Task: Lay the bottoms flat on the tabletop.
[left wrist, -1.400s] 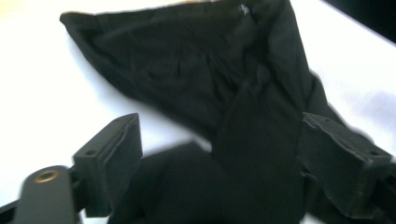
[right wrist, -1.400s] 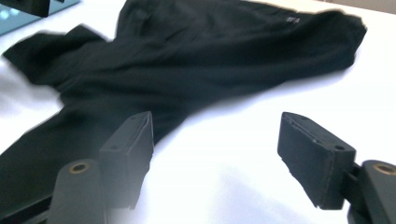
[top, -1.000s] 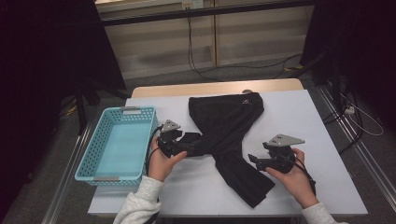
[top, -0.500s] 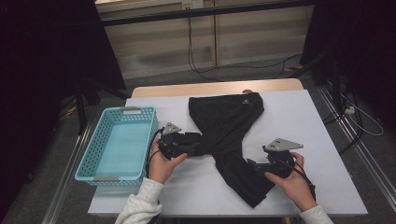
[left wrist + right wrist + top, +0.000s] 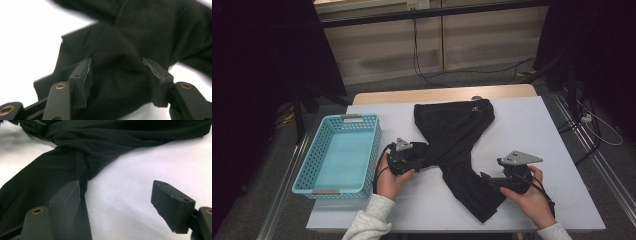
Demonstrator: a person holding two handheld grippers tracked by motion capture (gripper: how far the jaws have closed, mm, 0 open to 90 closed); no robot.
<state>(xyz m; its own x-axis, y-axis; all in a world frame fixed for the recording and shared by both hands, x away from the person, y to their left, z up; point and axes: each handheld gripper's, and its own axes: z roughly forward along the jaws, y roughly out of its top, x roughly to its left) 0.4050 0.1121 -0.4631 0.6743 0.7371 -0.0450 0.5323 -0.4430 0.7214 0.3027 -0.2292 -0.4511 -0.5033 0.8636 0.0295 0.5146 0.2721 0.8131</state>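
A black garment (image 5: 454, 135) lies spread on the white table (image 5: 537, 125), its two legs pointing toward the person. My left gripper (image 5: 426, 156) is at the end of the left leg. In the left gripper view its jaws have just been closing, and a bunched fold of the black cloth (image 5: 120, 50) sits between the pads of the left gripper (image 5: 117, 72), which still stand well apart. My right gripper (image 5: 487, 179) is open at the right leg's edge. One jaw of the right gripper (image 5: 116, 186) lies over the cloth (image 5: 100, 142), the other over bare table.
A light blue plastic basket (image 5: 374, 145) stands on the table's left side, close beside the left hand. A wooden strip runs along the far table edge (image 5: 442, 94). Bare white table lies right of the garment. The left gripper (image 5: 32, 125) appears far off in the right gripper view.
The left gripper has sunk a little onto the left leg's end and its jaws have narrowed around the cloth. The right gripper has hardly moved.
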